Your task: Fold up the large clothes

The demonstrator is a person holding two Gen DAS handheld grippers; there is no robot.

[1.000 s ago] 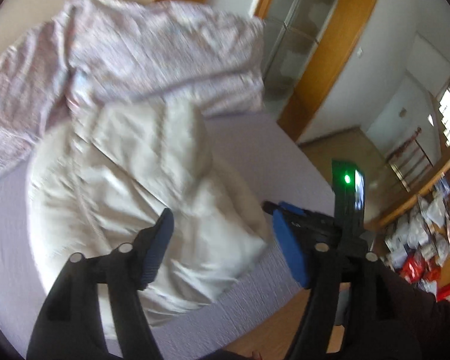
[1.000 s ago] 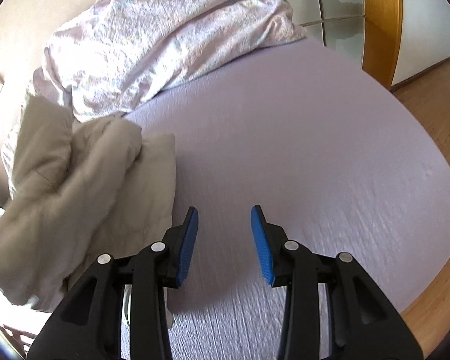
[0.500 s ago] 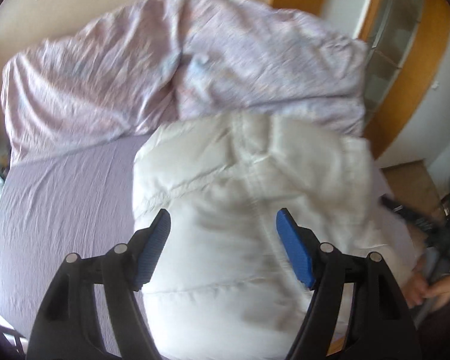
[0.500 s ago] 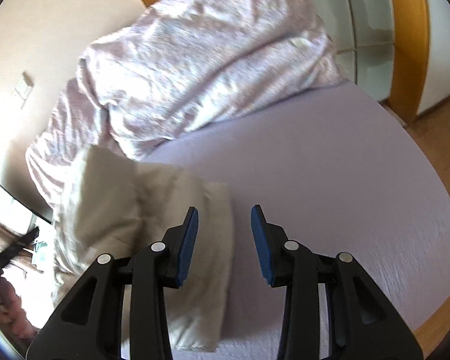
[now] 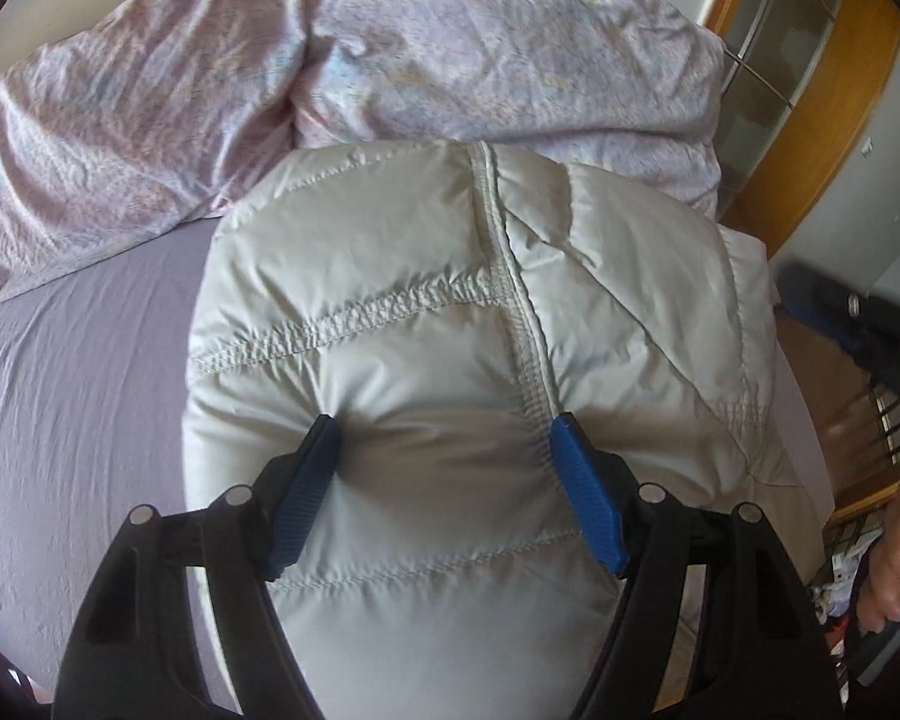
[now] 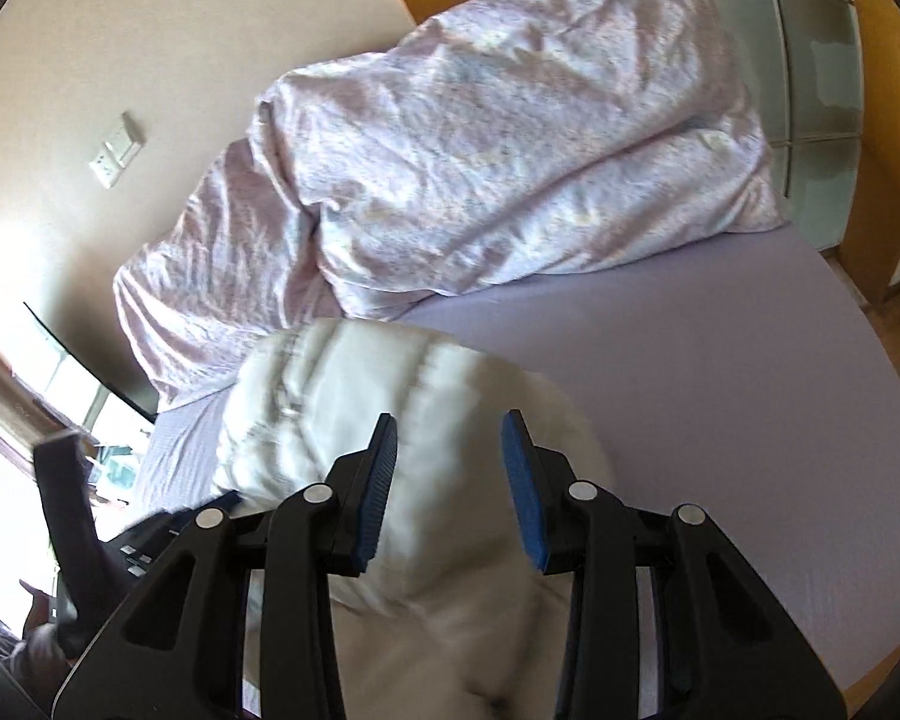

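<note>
A pale grey quilted puffer jacket (image 5: 450,312) lies bunched on the lilac bed sheet (image 5: 78,372). My left gripper (image 5: 444,432) is open, its blue fingertips (image 5: 324,438) pressing into the jacket's padding on either side of a bulge. In the right wrist view the same jacket (image 6: 330,384) is blurred, a puffy heap at the near left of the bed. My right gripper (image 6: 447,429) is open and empty, hovering just over the jacket's top. The right gripper also shows in the left wrist view (image 5: 858,324) at the right edge, blurred.
A crumpled lilac-patterned duvet (image 5: 390,60) is piled along the head of the bed, also in the right wrist view (image 6: 510,168). Bare sheet (image 6: 720,390) stretches to the right. A wooden door frame (image 5: 822,120) and wood floor lie beyond the bed's right edge.
Both grippers have swung toward the jacket. The left one dropped onto it and its tips now press into the padding. The right one moved left, over the jacket heap.
</note>
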